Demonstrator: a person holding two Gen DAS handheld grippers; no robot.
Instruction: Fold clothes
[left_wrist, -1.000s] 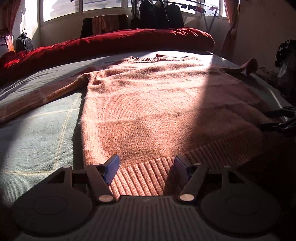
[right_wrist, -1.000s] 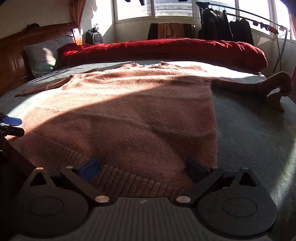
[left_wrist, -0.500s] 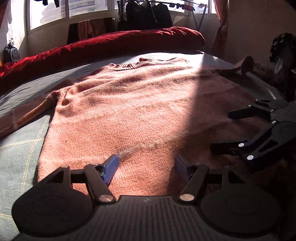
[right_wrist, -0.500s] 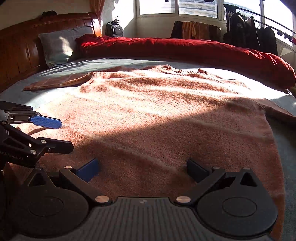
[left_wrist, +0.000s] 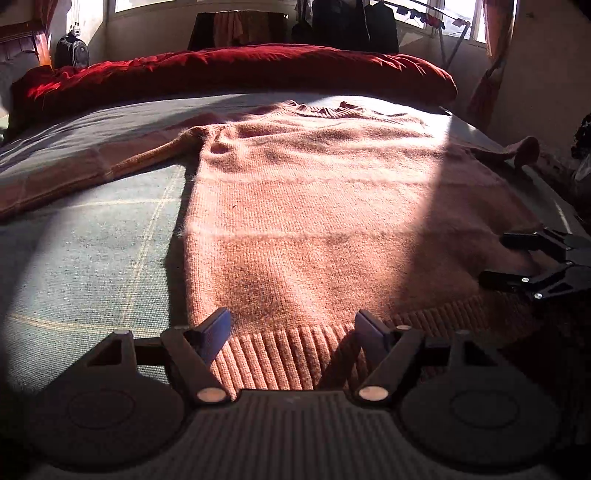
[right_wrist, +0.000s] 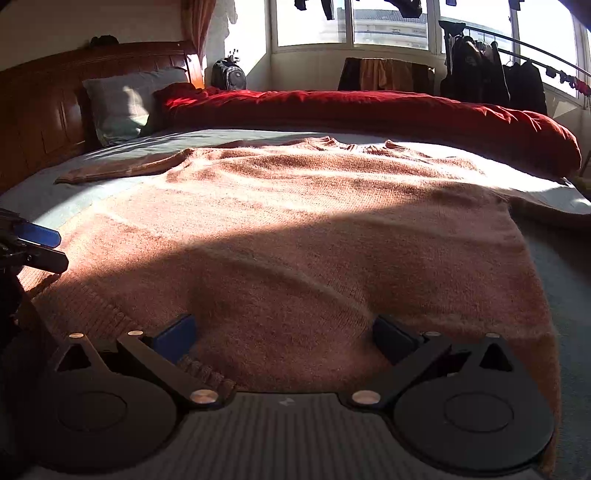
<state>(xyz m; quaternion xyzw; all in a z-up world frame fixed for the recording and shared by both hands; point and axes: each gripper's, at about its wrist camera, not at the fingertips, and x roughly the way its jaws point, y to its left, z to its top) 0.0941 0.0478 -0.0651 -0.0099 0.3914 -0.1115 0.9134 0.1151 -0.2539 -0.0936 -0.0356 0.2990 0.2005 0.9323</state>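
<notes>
Sweater (left_wrist: 325, 206) was pinkish-orange fuzzy knit, spread flat on the bed (left_wrist: 92, 251), front or back up I couldn't tell. Ribbed hem (left_wrist: 295, 354) sat nearest my cameras, ribbed collar (left_wrist: 325, 110) at the far end by the red duvet (left_wrist: 236, 70). Long axis ran hem to collar, straight away from me, collar pointing at the windows. One sleeve (left_wrist: 74, 173) lay stretched out to the left over the sheet; the other sleeve (left_wrist: 517, 151) trailed off the right edge, cuff curled. Body was mostly smooth, light ripples near the shoulders, half in sun, half in shadow.

My left gripper (left_wrist: 291, 325) was over the hem's left corner, jaws opening, hem rib between the pads but not pinched. My right gripper (right_wrist: 284, 332) was spread wide over the hem further right, fabric between the fingers, nothing clamped. Each gripper showed at the edge of the other's view.
</notes>
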